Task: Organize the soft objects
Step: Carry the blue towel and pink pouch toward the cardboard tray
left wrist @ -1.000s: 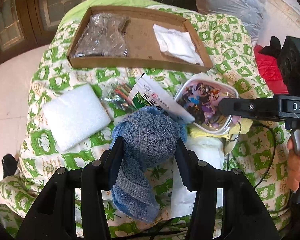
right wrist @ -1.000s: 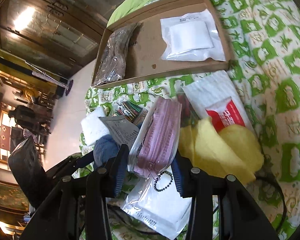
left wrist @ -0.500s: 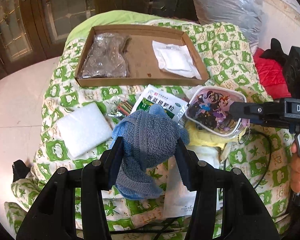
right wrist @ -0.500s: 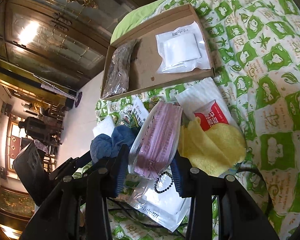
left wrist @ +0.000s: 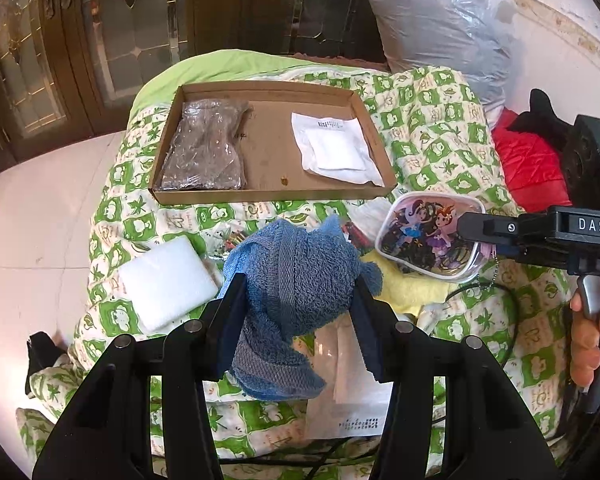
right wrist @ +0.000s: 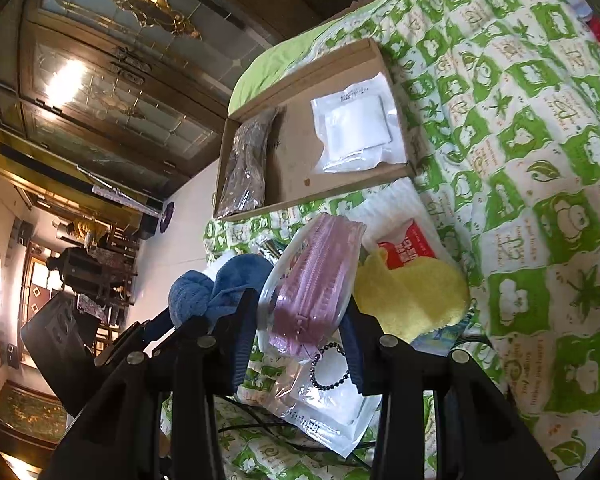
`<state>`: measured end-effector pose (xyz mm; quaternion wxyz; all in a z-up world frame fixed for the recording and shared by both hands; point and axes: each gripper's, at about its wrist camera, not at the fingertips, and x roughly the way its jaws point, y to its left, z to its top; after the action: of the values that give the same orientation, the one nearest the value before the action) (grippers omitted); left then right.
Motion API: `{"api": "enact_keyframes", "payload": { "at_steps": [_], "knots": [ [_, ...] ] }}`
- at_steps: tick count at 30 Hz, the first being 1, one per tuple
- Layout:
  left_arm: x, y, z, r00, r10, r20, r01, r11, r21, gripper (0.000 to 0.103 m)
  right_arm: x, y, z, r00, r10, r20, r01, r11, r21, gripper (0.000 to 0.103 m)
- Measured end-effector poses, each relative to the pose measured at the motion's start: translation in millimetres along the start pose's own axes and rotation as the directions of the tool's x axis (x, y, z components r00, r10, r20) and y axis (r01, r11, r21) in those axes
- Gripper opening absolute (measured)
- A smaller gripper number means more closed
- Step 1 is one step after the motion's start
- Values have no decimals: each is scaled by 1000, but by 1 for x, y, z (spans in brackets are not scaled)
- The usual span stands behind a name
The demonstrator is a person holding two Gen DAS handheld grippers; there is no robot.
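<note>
Both grippers have lifted higher above the bed [left wrist: 440, 128], the left gripper [left wrist: 298, 304] clamping the blue towel [left wrist: 296, 276], the right gripper [right wrist: 300, 312] squeezing the cartoon pouch [right wrist: 312, 284], and beyond lies the cardboard tray [left wrist: 268, 196].

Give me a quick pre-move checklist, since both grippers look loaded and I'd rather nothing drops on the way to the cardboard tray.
1. Left gripper clamped on the blue towel: ok; the towel bulges between both fingers and its tail hangs free.
2. Right gripper clamped on the cartoon zip pouch: ok, pinched across its flat sides.
3. Pouch's bead chain clear of snags: cannot tell; it dangles above a clear packet.
4. Free floor in the cardboard tray: ok; bare strip between the dark wrapped bundle and the white packet.
5. Space between the two grippers: ok in the left wrist view.
</note>
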<state>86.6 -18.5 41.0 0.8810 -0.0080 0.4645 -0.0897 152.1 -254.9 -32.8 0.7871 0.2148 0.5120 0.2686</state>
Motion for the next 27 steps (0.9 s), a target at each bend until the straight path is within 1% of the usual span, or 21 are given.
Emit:
{"api": "enact_keyframes", "payload": {
  "at_steps": [12, 20, 27],
  "knots": [
    [0, -8, 15, 1000, 21, 16, -21, 1000, 13, 50, -7, -2, 6, 1000, 4, 26, -5, 1000, 10, 39],
    [-2, -13, 25, 999, 24, 30, -25, 999, 28, 50, -13, 0, 13, 999, -13, 36, 13, 1000, 0, 38],
    [-2, -12, 28, 999, 16, 35, -17, 1000, 20, 50, -20, 6, 20, 997, -47, 53, 49, 998, -37, 37]
  ]
}}
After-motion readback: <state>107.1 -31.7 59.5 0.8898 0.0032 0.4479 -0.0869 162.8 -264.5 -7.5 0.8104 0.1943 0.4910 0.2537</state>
